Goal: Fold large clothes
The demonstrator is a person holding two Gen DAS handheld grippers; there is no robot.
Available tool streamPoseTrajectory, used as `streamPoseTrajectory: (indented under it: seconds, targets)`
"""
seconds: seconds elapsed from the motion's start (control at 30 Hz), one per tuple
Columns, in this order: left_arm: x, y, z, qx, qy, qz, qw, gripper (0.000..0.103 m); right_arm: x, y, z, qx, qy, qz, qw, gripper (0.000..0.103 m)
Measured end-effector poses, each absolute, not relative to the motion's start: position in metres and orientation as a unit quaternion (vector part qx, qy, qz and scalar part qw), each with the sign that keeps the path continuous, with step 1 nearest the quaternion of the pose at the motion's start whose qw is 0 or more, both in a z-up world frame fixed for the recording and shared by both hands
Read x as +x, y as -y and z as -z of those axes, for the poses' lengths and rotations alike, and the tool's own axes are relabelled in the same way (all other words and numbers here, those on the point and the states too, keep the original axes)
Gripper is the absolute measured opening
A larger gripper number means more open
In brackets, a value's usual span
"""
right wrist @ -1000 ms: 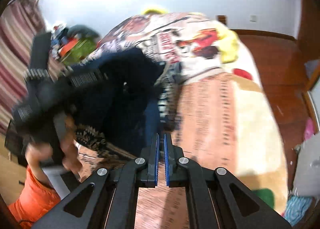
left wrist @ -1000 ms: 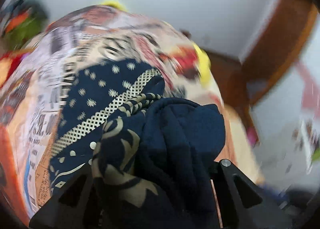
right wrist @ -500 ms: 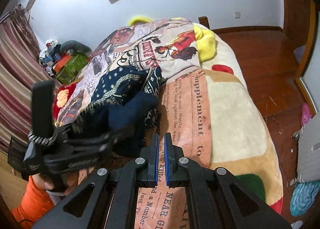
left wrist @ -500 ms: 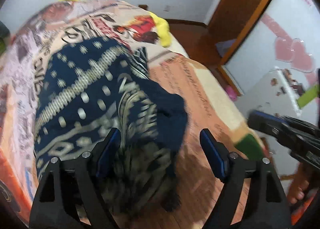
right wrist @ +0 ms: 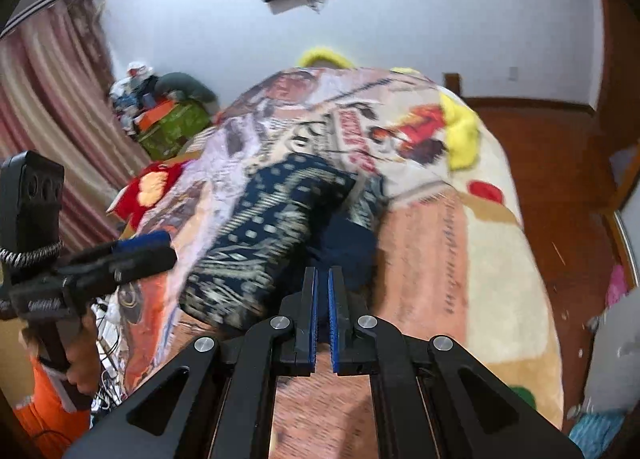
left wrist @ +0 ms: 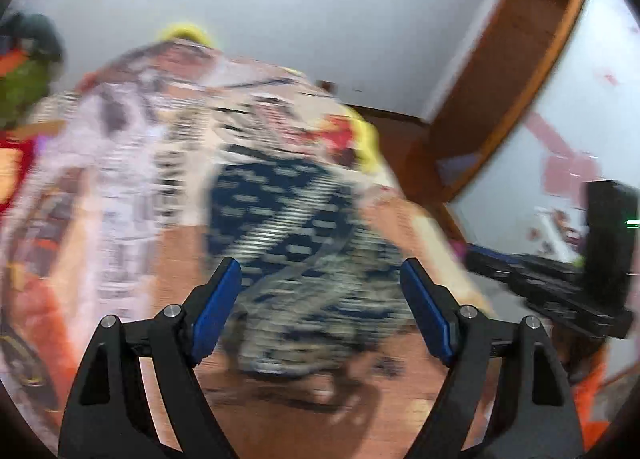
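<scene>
Navy patterned garment [right wrist: 276,235] lies bunched on the bed [right wrist: 500,299], centre of the right wrist frame, on the newsprint-pattern blanket [right wrist: 424,243]. Long axis runs from lower left to upper right of that frame; plain navy lump [right wrist: 348,251] sits at its right side, just above the right fingers.

Left gripper [left wrist: 320,311]: fingers spread wide, nothing between them. Garment is straight ahead of the gap, filling the centre of the left wrist frame, though that view is heavily motion-blurred, so I can't tell how close the pads are to the cloth.

Right gripper [right wrist: 323,319]: fingers pressed nearly together, thin slit left, nothing pinched. Garment's near hem sits just above and left of the tips.

Left gripper also shows at the left edge of the right wrist frame, beside the garment's lower-left end. Judgement: left is better placed for the next grab since it's already spread and lined up; right would need to part its fingers first.

Room: open blanket right of the garment, wide strip toward the bed's right edge, enough to spread or fold over. Left side is tighter, with a red cushion [right wrist: 148,187] and clutter pile [right wrist: 160,111] at upper left. Wood floor [right wrist: 560,163] beyond the right edge.
</scene>
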State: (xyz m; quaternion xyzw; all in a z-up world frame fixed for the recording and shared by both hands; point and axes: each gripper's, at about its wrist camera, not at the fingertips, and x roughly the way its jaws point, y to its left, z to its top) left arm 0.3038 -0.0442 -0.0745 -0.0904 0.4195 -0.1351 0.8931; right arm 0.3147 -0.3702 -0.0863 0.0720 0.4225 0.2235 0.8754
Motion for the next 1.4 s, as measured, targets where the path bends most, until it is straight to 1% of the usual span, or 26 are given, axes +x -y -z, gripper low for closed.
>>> streamPoseTrajectory:
  seconds: [0.1, 0.23, 0.37, 0.47, 0.5, 0.6, 0.7, 0.8, 0.97, 1.07, 1.13, 1.27, 1.4]
  targets:
    - [0.312, 0.022, 0.097, -0.081, -0.441, 0.098, 0.889, 0.081, 0.322, 0.343, 0.084, 0.063, -0.419, -0.248, 0.871, 0.001]
    - [0.318, 0.021, 0.143, -0.069, -0.501, 0.107, 0.856, 0.082, 0.331, 0.306, 0.098, 0.051, -0.432, -0.280, 0.856, 0.001]
    - [0.313, 0.036, 0.175, -0.068, -0.516, 0.143, 0.842, 0.086, 0.345, 0.282, 0.136, 0.022, -0.480, -0.277, 0.832, 0.001]
    - [0.314, 0.039, 0.197, -0.100, -0.539, 0.166, 0.819, 0.091, 0.356, 0.285, 0.174, -0.005, -0.526, -0.241, 0.815, 0.001]
    - [0.314, 0.042, 0.205, -0.105, -0.549, 0.171, 0.811, 0.094, 0.356, 0.290, 0.183, 0.001, -0.531, -0.242, 0.812, 0.001]
    - [0.310, 0.057, 0.224, -0.073, -0.568, 0.172, 0.802, 0.094, 0.352, 0.310, 0.194, 0.036, -0.526, -0.264, 0.808, 0.001]
    - [0.303, 0.059, 0.221, -0.071, -0.555, 0.165, 0.812, 0.094, 0.346, 0.322, 0.194, 0.043, -0.523, -0.276, 0.805, 0.001]
    - [0.296, 0.055, 0.207, -0.069, -0.543, 0.158, 0.822, 0.093, 0.339, 0.323, 0.190, 0.027, -0.522, -0.274, 0.808, 0.001]
    - [0.276, 0.051, 0.173, -0.013, -0.502, 0.144, 0.853, 0.093, 0.330, 0.318, 0.177, -0.018, -0.516, -0.260, 0.816, 0.001]
    - [0.264, 0.045, 0.150, 0.017, -0.468, 0.134, 0.874, 0.093, 0.325, 0.318, 0.164, -0.036, -0.495, -0.247, 0.832, 0.001]
    - [0.259, 0.038, 0.138, 0.025, -0.447, 0.124, 0.885, 0.093, 0.323, 0.319, 0.154, -0.031, -0.475, -0.240, 0.846, 0.001]
    - [0.253, 0.023, 0.117, 0.006, -0.413, 0.105, 0.904, 0.093, 0.323, 0.324, 0.130, -0.003, -0.431, -0.242, 0.869, 0.001]
    - [0.267, 0.005, 0.107, -0.011, -0.391, 0.083, 0.917, 0.093, 0.330, 0.326, 0.116, 0.029, -0.413, -0.244, 0.877, 0.001]
